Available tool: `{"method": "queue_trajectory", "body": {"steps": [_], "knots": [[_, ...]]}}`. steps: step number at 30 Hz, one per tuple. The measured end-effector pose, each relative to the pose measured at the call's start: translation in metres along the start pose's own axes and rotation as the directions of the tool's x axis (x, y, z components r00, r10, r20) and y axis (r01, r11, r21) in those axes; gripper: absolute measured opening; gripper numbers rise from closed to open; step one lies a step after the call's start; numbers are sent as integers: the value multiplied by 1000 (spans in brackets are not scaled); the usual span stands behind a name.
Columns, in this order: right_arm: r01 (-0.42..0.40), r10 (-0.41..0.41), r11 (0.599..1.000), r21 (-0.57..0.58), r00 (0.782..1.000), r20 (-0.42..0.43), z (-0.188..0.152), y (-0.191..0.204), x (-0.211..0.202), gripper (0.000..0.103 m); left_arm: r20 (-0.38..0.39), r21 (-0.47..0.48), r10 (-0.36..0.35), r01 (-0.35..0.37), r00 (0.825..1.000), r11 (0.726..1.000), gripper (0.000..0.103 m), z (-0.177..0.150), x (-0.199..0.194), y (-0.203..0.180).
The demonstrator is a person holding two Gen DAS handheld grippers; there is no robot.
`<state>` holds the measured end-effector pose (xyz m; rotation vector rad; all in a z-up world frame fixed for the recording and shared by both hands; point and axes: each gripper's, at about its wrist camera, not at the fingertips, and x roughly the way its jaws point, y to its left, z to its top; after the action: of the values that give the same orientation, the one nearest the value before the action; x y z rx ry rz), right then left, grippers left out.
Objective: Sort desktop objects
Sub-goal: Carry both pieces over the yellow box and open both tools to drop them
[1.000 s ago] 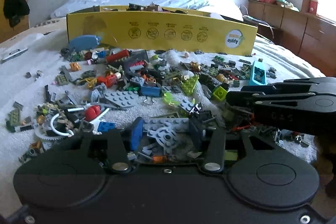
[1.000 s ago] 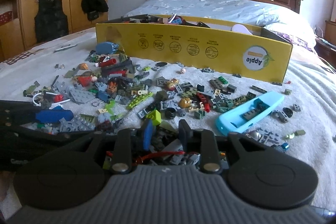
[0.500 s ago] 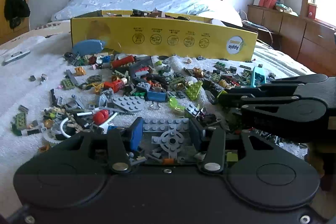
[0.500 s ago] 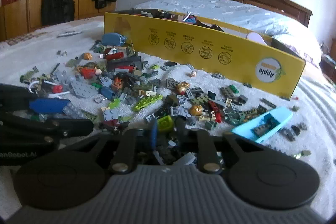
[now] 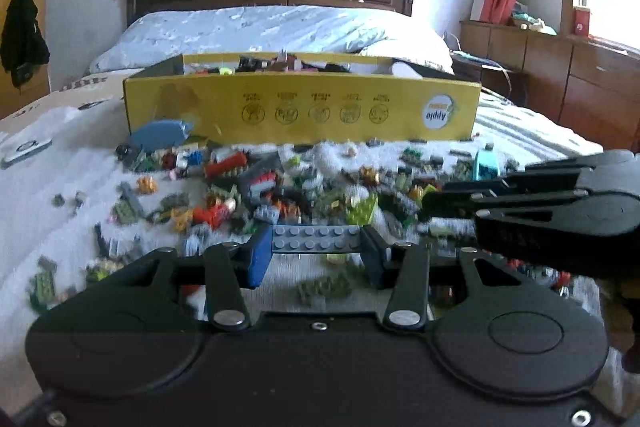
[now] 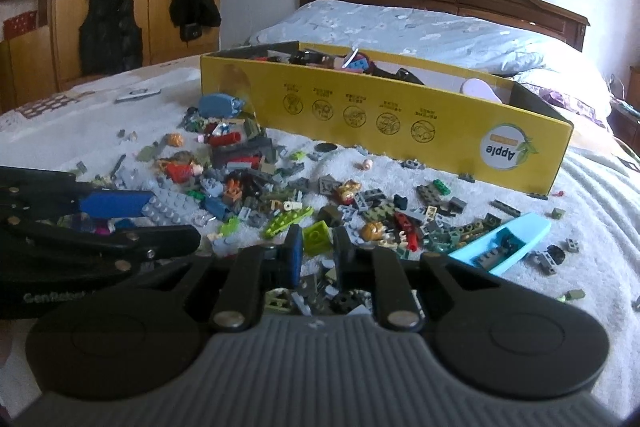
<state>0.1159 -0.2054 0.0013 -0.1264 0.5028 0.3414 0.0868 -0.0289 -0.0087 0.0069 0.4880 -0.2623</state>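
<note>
While a grey studded plate [image 5: 316, 239] is clamped in the left claw [image 5: 316, 247], the right claw [image 6: 316, 247] is clenched on a lime brick [image 6: 318, 235] — yellow box [image 6: 384, 119] at twelve o'clock.

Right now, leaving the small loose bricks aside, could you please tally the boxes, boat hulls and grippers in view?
Yellow box: 1
Light blue boat hull: 1
Grippers, the left gripper and the right gripper: 2
Total: 4
</note>
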Motion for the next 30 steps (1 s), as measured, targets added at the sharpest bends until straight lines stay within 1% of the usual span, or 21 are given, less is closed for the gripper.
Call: {"method": "queue_trajectory", "body": {"steps": [5,11,15,22,26,30], "knots": [[17,-17,1000,26,1000,19,10,-11,0,19,25,-2,-10,10,1000,1000,45,25,13,4],[51,-53,997,56,998,40,25,-29,5,19,43,-19,-30,31,999,999,45,59,39,10],[76,-80,994,74,995,51,36,-45,10,19,59,6,-41,41,997,999,45,82,57,8],[122,-128,989,89,989,70,65,-79,21,19,102,44,-67,62,993,997,45,123,95,-6],[161,-169,982,101,982,81,85,-101,30,19,93,94,-83,75,992,993,45,146,121,-16],[191,-203,972,137,975,86,105,-129,43,19,73,107,-97,89,993,990,45,170,151,-24]]}}
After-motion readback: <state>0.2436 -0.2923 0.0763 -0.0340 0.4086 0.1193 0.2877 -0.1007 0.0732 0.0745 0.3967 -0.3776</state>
